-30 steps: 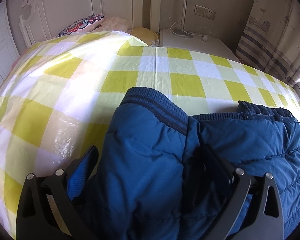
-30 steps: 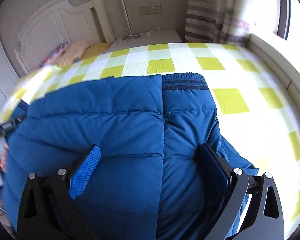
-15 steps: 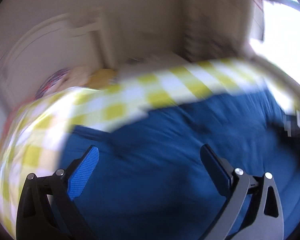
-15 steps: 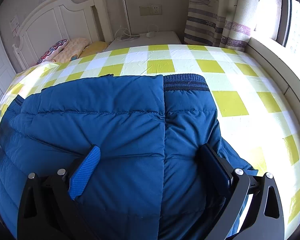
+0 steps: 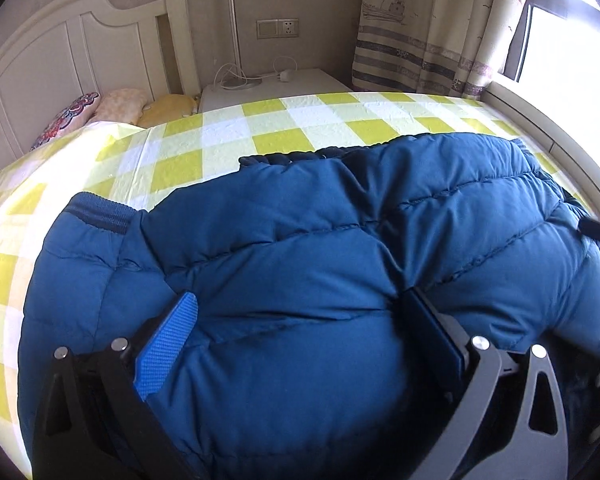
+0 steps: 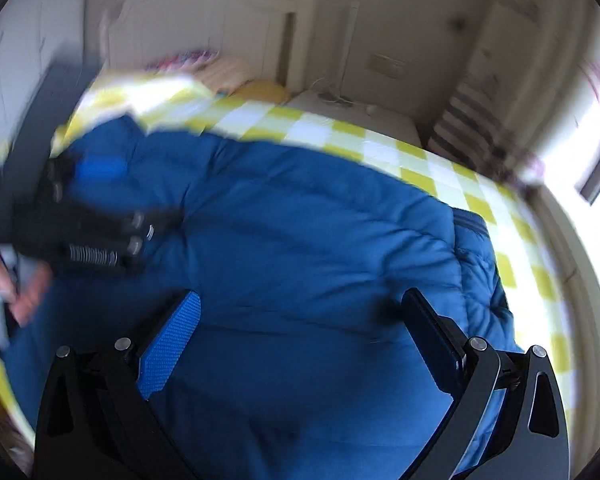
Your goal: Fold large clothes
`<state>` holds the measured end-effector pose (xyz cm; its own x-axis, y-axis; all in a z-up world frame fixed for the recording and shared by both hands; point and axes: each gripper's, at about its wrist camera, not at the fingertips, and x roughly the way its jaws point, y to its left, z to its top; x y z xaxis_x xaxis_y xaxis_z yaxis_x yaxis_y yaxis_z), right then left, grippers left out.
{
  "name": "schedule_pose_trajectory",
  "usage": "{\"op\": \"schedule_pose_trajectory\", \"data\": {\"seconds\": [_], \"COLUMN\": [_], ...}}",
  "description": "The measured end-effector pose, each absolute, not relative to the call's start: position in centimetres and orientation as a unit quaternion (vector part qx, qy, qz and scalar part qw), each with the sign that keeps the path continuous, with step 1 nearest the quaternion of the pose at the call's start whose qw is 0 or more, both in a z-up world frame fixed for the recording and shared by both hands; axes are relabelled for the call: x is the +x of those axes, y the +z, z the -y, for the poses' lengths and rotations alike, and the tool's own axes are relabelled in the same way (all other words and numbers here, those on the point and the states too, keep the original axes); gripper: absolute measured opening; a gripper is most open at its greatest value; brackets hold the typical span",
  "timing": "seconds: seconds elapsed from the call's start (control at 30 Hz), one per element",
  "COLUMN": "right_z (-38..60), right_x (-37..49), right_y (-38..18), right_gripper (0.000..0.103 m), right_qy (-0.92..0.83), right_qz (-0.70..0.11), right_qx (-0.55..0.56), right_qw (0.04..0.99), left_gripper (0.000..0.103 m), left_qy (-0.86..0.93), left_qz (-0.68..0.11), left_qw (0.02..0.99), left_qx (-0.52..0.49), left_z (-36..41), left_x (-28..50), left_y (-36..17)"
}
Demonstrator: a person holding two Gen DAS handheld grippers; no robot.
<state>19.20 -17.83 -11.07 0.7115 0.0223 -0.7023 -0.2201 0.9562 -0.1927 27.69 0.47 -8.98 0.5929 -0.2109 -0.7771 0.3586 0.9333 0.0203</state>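
Blue quilted jacket (image 5: 320, 280), spread over a bed with a yellow-and-white checked cover (image 5: 260, 136), lying puffed and partly folded, ribbed cuff (image 5: 100, 212) showing at the near-left edge. Seems laid flat so sleeves and sides can be turned inward over the body. Left gripper (image 5: 300, 320) low over the padding, fingers well apart, blue pad (image 5: 166, 348) just beside the fabric, clamping nothing; probably placed to press air out or to pick a new hold. Right gripper (image 6: 300, 320) likewise spread wide above the jacket, holding nothing; that view blurred. Other tool and a hand (image 6: 24, 288) visible at its left. Likely next need: 1 firm pinch through thick, springy, slippery layers.
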Motion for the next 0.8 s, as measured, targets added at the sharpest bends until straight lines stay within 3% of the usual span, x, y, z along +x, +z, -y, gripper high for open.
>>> {"op": "schedule_pose_trajectory", "data": {"seconds": [0.23,0.47,0.63,0.8], "right_z": [21.0,28.1,27.5,27.5], "right_x": [19.7,18.7,19.0,18.6], "right_y": [-11.3,-11.7,-11.9,-11.3], "right_gripper": [0.097,0.097,0.098,0.097], "right_qy": [0.079,0.05,0.024,0.016], "right_qz": [-0.394,-0.391,-0.393,-0.388], "right_qx": [-0.07,0.043,0.018,0.021], "right_qw": [0.913,0.918,0.919,0.921], "left_gripper": [0.101,0.1,0.101,0.101], "left_qy": [-0.151,-0.018,-0.036,0.005], "left_qz": [-0.424,-0.398,-0.439,-0.416], "left_qw": [0.889,0.917,0.896,0.91], "left_qx": [0.082,-0.008,-0.059,-0.002], "left_z": [-1.3,-12.0,-15.9,-14.5], "left_x": [28.0,26.2,26.9,25.9], "left_y": [-8.5,-6.4,-8.6,-7.7]}}
